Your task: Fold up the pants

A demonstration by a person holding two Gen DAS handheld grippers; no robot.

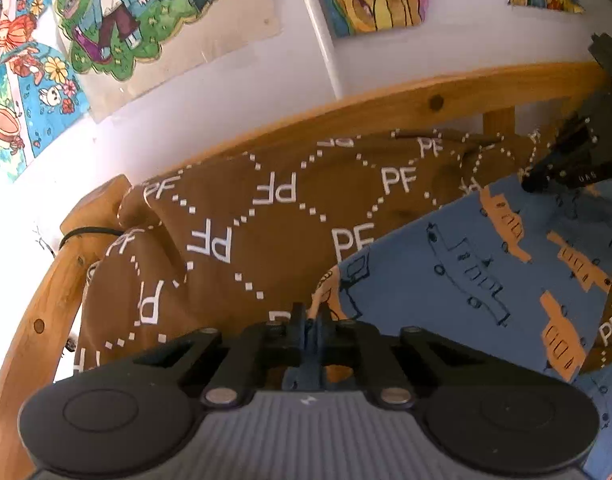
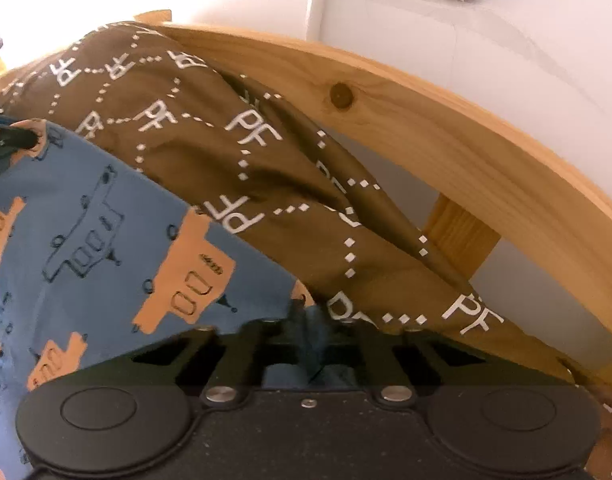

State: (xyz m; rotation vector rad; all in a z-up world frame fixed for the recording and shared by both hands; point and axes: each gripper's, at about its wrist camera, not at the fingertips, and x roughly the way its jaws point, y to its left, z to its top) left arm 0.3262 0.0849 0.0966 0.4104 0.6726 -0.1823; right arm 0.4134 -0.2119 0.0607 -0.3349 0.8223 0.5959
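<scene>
Wooden bed frame [image 1: 386, 104], curved rail against a white wall [image 1: 225, 92] hung with children's drawings [image 1: 117, 12].
Brown "PF"-print cover [image 1: 265, 220], spread below the rail.
Blue pants [image 1: 486, 264] with orange vehicle print, lying on the cover.
Left gripper [image 1: 312, 320]: fingers pinched together on a pants edge.
Right gripper [image 2: 308, 316]: fingers likewise closed on blue fabric at another edge.

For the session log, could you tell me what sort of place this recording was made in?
Most likely a child's bedroom: a wooden bed frame carries a brown PF-print bedcover, hand-coloured cartoon drawings are stuck to the white wall, and both grippers hold blue truck-print pants.
</scene>
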